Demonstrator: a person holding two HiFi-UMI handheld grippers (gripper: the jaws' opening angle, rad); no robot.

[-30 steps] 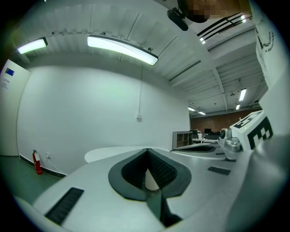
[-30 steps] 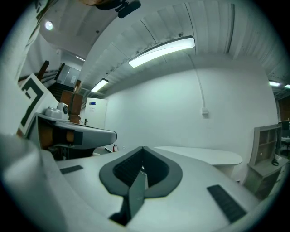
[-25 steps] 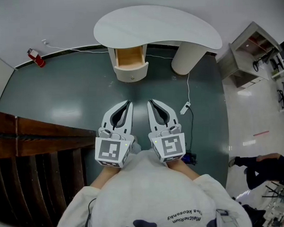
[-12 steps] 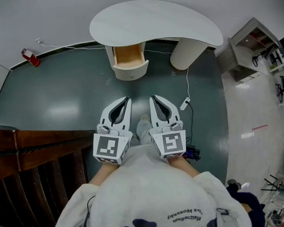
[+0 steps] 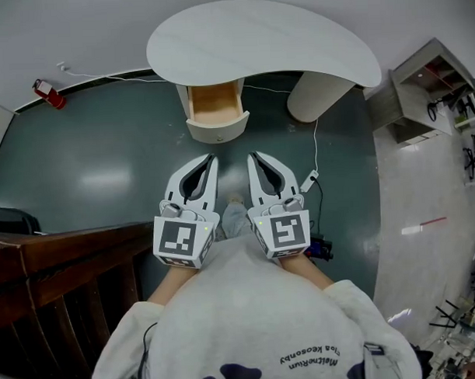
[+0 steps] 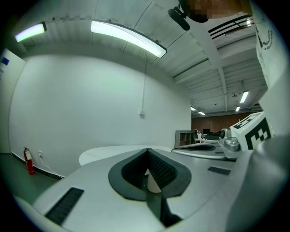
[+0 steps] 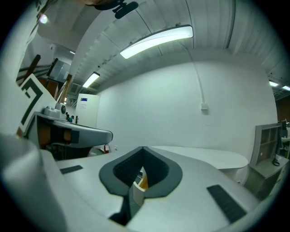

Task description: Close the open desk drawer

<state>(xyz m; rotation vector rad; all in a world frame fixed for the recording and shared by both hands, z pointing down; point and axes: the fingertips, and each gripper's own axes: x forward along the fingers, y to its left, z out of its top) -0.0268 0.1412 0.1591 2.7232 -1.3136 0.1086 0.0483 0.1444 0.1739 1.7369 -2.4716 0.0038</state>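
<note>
Left tongs (image 5: 211,159) and right tongs (image 5: 251,156) both pressed together, empty, aimed at open drawer (image 5: 216,119) ahead under desk (image 5: 263,36), likely for pushing.

My right tool (image 7: 142,149) points almost level, its two pale jaws pressed together at the tips. Behind the tips the dark ribbed pads bow apart into a teardrop opening. Through it I see a narrow sliver of the drawer (image 7: 141,182), cream front and orange wood. Past the tips the white table (image 7: 204,157) spreads to the right against a bare white wall. A small box (image 7: 205,108) sits on that wall with a cable running up from it. A long ceiling light (image 7: 156,40) glows overhead. My left tool (image 7: 108,134) juts in from the left, and a grey shelf unit (image 7: 267,145) stands at the far right.
</note>
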